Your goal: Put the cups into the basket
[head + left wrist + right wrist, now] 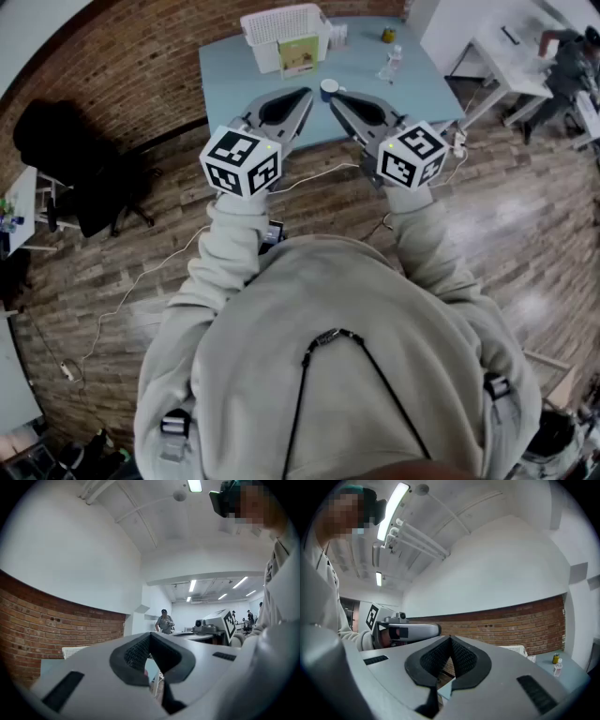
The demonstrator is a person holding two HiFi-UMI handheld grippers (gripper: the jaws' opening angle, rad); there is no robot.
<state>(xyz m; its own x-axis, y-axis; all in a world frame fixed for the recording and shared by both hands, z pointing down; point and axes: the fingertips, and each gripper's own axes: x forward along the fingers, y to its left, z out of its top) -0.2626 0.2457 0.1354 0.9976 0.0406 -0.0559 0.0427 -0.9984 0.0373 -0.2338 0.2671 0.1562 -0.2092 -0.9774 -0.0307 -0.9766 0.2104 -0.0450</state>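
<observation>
Left claw (pixel 150 635): grey moulded shell, black ribbed pads (pixel 135 652) brought together tip to tip, nothing gripped.
Right claw (pixel 450 639): matching grey shell, black ribbed pads (pixel 436 658) pressed together, nothing gripped.
Cup (pixel 328 89): small and round, dark outside, pale inside, seen upright at the near edge of the tabletop, just beyond both claw tips.
Basket (pixel 267 45): white slatted plastic, rectangular, seen at the far edge of the tabletop.
Tabletop (pixel 234 84): smooth, pale blue, rectangular.

Matt white plastic basket (pixel 267 39), smooth matt pale-blue table (pixel 242 82), glossy wood-plank floor (pixel 506 216).
</observation>
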